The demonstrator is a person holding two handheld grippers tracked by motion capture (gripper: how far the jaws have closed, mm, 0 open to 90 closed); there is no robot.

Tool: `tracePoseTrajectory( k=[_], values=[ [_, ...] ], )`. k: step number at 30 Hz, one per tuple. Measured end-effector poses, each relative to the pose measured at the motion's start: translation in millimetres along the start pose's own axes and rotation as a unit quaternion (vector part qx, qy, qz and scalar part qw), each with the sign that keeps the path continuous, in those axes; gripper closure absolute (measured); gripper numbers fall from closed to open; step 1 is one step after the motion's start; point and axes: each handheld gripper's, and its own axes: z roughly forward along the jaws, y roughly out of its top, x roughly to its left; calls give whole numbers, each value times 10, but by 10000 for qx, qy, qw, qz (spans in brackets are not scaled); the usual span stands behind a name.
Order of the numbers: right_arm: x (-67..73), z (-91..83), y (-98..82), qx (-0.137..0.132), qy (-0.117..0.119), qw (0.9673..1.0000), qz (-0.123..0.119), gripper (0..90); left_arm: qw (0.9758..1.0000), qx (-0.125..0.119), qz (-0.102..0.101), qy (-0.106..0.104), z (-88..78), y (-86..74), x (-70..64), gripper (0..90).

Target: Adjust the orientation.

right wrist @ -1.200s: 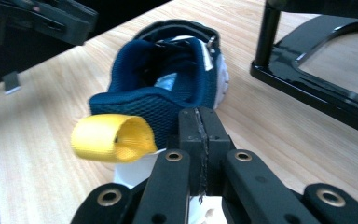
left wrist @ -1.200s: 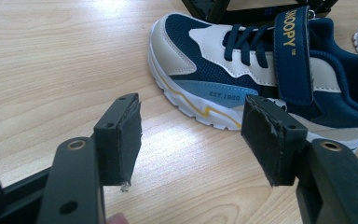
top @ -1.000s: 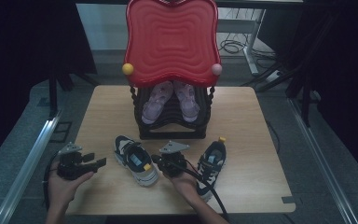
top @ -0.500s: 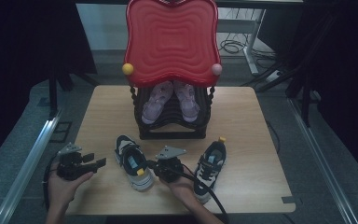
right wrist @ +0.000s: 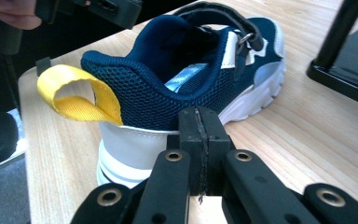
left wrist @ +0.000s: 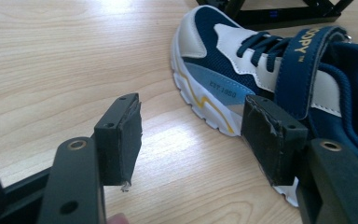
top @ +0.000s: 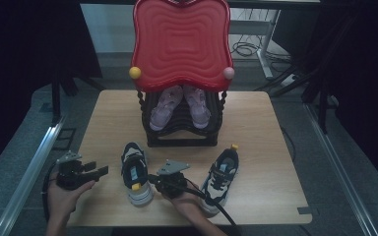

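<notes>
Navy-and-white child's sneaker with a yellow heel loop [top: 136, 176], left of a pair: lies on the light wooden table [top: 261, 123] at about 7 o'clock from the table's centre, toe toward 12 o'clock, heel loop toward the person. Its mate, a second navy-and-white sneaker [top: 220, 178], lies near at 5 o'clock, angled, apart from the first. Black tiered shoe rack with a red wavy-edged plastic top [top: 181, 44] stands at 12 o'clock; a pair of pale pink sneakers [top: 179, 105] sits on its upper tier. Right gripper [top: 160, 182]: held low between the two navy sneakers, just beside the first one's heel; in the right gripper view its fingers [right wrist: 189, 128] are pressed together with nothing between them, the white heel counter directly ahead. Left gripper [top: 97, 171]: at 8 o'clock near the table's edge, fingers [left wrist: 121, 135] spread wide and empty, pointed at the sneaker's outer side, not touching. Step in hand, as judged: taking up the near sneaker, presumably for the rack. Handling note: the right fingers would need to part before any grasp; the padded collar or heel counter offers a firmer hold than the limp loop; a grip well down the collar would keep the shoe from swinging toe-down when lifted.
</notes>
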Motion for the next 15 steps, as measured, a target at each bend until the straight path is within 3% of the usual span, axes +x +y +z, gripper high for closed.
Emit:
tracePoseTrajectory(
  k=[15],
  values=[
    [69,114,-8,-50,273,9996,-101,897,9998,-170,-78,57,-64,0,54,388]
  ],
)
